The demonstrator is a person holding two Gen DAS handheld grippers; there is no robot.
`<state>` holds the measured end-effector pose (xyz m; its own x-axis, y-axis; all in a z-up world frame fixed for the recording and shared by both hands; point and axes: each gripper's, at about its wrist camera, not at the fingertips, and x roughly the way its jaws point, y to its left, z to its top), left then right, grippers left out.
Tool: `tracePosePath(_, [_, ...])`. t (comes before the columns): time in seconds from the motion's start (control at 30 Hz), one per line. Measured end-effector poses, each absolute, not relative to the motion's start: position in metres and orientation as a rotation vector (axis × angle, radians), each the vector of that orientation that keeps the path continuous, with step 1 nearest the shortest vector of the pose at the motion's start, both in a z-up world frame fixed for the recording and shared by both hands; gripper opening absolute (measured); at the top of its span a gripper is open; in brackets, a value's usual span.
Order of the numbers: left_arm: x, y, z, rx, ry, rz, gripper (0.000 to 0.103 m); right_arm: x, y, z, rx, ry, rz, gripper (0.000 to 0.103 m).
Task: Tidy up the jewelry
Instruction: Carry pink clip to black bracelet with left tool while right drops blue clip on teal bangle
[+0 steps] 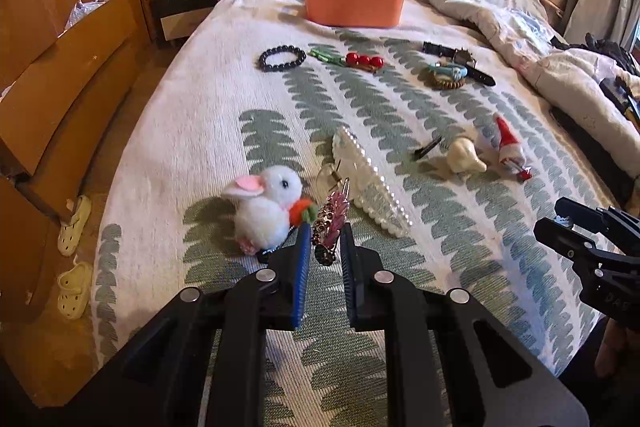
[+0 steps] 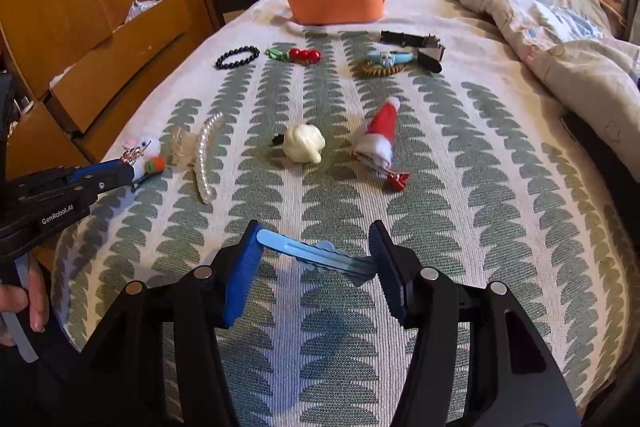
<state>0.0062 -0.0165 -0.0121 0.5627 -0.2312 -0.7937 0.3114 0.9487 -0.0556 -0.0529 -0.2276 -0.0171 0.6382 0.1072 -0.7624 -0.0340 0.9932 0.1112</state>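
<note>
Low in the frame, a pink hair clip [image 1: 330, 227] sits pinched in the left gripper [image 1: 325, 247] and a blue clip [image 2: 316, 257] spans the right gripper [image 2: 316, 255], while the orange basket [image 1: 354, 5] at top center looks empty and bracelets, watch and clips lie across the bed [image 1: 180, 131], so most sorting remains.

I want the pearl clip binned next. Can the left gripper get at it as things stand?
Probably not yet: the left gripper is shut on a pink clip. The pearl clip lies just ahead, uncovered, beside the bunny.
</note>
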Motion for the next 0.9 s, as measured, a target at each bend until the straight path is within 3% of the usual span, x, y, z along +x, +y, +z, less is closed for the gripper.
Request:
tracePosePath(0.6, [0.066, -0.051, 0.073, 0.136, 0.738, -0.351, 0.016, 0.021, -0.263, 0.062, 0.043, 0.739, 0.044, 0.056])
tracePosePath(0.9, [0.148, -0.068, 0.061, 0.155, 0.772, -0.349, 0.016, 0.114, -0.294, 0.057, 0.028, 0.755, -0.003, 0.056])
